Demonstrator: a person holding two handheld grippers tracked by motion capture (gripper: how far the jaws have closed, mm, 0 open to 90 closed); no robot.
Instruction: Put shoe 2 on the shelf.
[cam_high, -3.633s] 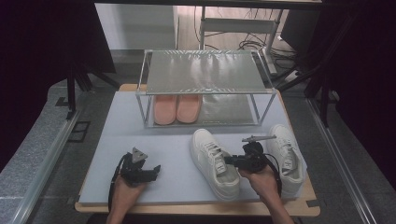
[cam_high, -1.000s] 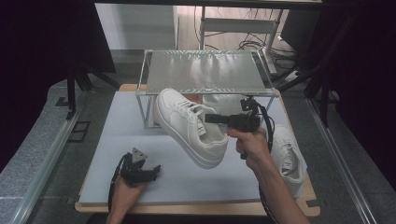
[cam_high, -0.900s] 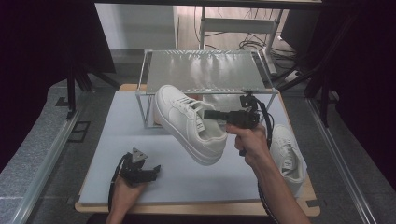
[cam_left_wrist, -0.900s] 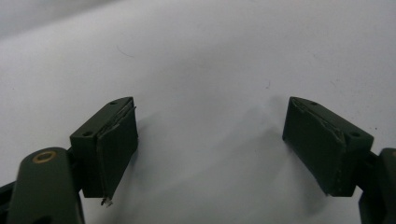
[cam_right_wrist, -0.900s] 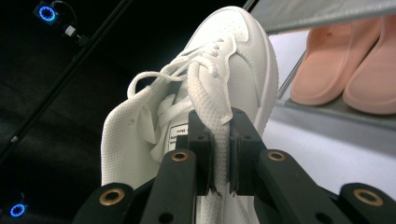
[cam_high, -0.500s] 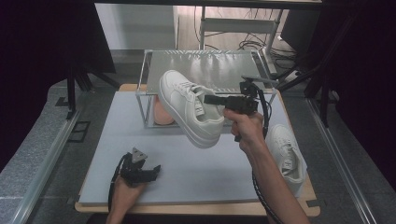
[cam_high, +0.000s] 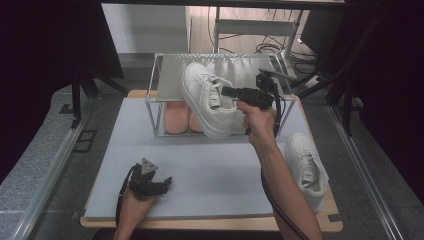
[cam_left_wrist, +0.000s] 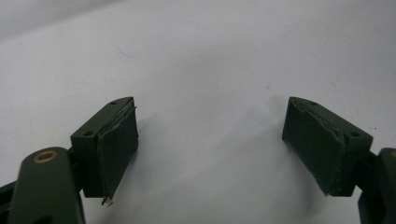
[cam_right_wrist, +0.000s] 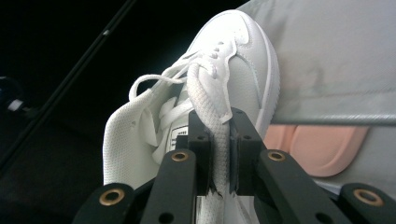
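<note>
1. Sneaker (cam_high: 207, 105) is clamped at its collar by right gripper (cam_high: 227, 92), lifted, at rack (cam_high: 165, 82) top's front edge; not yet set down.
2. Second sneaker (cam_high: 306, 167) is left right of rack.
3. Left gripper (cam_high: 162, 181) rests open, empty.

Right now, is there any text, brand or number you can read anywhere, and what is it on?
No text can be read.
Held white sneaker: a small label inside it, by the right gripper, carries dark print, too small and blurred to read.
Rack, pink insoles, second sneaker: no markings visible.
</note>
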